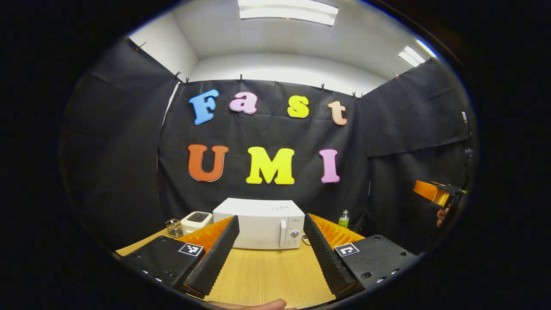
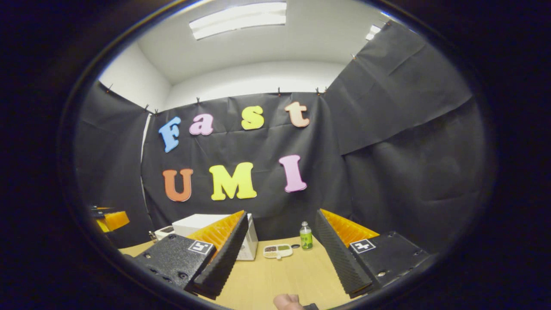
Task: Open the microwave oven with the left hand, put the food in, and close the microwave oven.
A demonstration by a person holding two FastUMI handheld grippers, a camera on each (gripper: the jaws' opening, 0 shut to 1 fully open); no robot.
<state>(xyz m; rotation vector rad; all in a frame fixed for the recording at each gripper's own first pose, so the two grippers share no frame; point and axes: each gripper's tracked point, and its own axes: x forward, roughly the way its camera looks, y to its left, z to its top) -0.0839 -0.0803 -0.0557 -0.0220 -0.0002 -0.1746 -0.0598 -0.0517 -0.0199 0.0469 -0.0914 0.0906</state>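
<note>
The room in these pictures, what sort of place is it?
Probably a recording booth set up as a small kitchen corner. A white microwave oven with its door closed stands on a wooden table, beside a toaster, a tray of food and a green bottle, and black cloth hangs all round.

Glossy white microwave on matt wood-grain table.

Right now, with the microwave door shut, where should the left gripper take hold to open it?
Probably the vertical handle on the microwave front, just left of the control knob. It is a narrow upright bar, so the open left gripper should come straight in from the front with its fingers either side of the bar. The door likely swings out toward the microwave's left.
</note>
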